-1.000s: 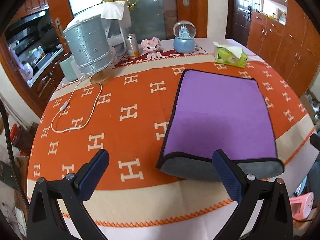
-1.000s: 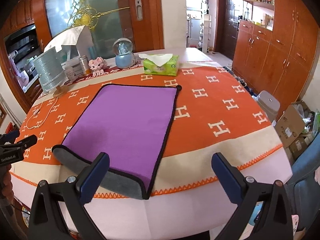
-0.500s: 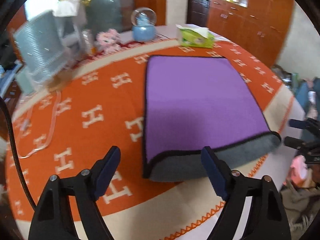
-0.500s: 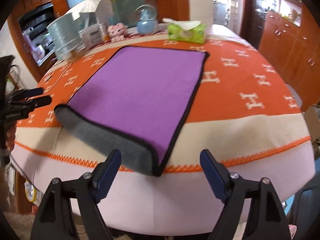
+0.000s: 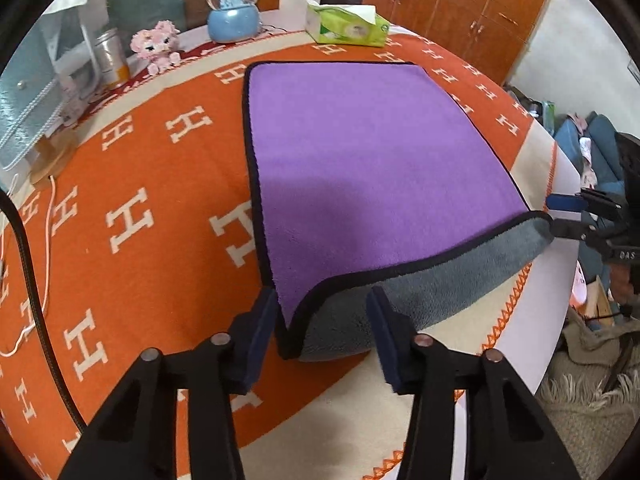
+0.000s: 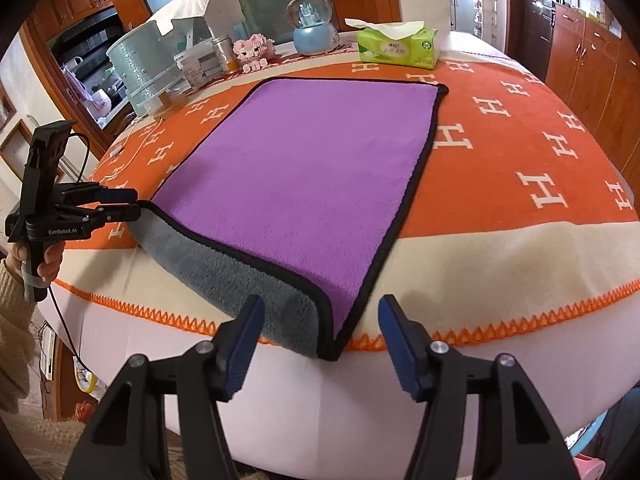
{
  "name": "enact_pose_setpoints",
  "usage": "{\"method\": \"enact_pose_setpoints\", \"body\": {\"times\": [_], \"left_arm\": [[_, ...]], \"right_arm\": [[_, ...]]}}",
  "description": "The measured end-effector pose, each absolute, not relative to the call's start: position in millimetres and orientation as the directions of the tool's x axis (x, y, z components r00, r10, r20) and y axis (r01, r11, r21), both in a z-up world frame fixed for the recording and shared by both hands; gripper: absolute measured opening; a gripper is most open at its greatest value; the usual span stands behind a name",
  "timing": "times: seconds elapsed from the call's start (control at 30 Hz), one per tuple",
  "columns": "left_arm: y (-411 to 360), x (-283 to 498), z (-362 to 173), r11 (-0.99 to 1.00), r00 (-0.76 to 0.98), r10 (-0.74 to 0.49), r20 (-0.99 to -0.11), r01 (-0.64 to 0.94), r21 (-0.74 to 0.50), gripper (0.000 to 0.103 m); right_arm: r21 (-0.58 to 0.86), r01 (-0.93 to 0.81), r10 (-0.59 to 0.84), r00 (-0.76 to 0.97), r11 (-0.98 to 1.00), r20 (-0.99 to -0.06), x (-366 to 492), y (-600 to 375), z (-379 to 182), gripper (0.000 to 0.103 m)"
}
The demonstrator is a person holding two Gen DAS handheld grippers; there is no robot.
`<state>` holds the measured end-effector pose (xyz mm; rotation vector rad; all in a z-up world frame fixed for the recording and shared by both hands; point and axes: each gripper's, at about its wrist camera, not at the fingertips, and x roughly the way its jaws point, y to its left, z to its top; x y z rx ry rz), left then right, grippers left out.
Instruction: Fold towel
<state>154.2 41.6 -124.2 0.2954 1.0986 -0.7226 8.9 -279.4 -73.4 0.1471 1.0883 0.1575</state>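
A purple towel [image 5: 368, 160] with black trim and a grey underside lies folded on the orange tablecloth; its grey fold faces the table's near edge. It also shows in the right wrist view [image 6: 304, 176]. My left gripper [image 5: 322, 316] is open, with its jaws on either side of the towel's near left corner. My right gripper [image 6: 320, 330] is open, with its jaws on either side of the near right corner. Each gripper also shows in the other's view, at the towel's opposite near corner: the right one [image 5: 560, 216] and the left one [image 6: 128, 204].
At the table's far side stand a green tissue box [image 6: 398, 48], a blue snow globe [image 6: 314, 26], a pink toy [image 6: 254, 52], a can and a silver lamp [image 6: 144, 68] with a white cord [image 5: 44, 240]. Wooden cabinets [image 6: 592, 56] stand to the right. The table's edge drops off just below the towel.
Both grippers moved in towards the towel's near corners and narrowed their jaws, which now straddle the corners. The towel has not moved.
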Motion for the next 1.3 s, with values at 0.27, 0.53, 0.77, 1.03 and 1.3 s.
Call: {"method": "enact_pose_setpoints", "body": {"times": [0.27, 0.53, 0.77, 1.03, 1.3], "left_arm": [[40, 160, -129, 0.713, 0.185, -0.400, -0.898, 0.679, -0.178, 0.039], [39, 165, -134, 0.709, 0.152, -0.391, -0.908, 0.679, -0.192, 0.036], [40, 166, -133, 0.712, 0.153, -0.378, -0.913, 0.679, -0.181, 0.019], [36, 156, -130, 0.721, 0.207, -0.335, -0.919, 0.685, -0.108, 0.008], [31, 141, -124, 0.753, 0.327, -0.247, -0.912, 0.657, 0.031, 0.006]], "right_arm": [[0.244, -0.078, 0.254, 0.418, 0.967, -0.872, 16, -280, -81, 0.040], [0.312, -0.083, 0.320, 0.372, 0.946, -0.871, 21, -282, -90, 0.022], [0.321, -0.101, 0.335, 0.375, 0.942, -0.864, 19, -281, -88, 0.011], [0.294, -0.106, 0.312, 0.387, 0.950, -0.868, 18, -278, -85, 0.006], [0.205, -0.107, 0.231, 0.441, 0.973, -0.867, 8, -266, -71, 0.005]]}}
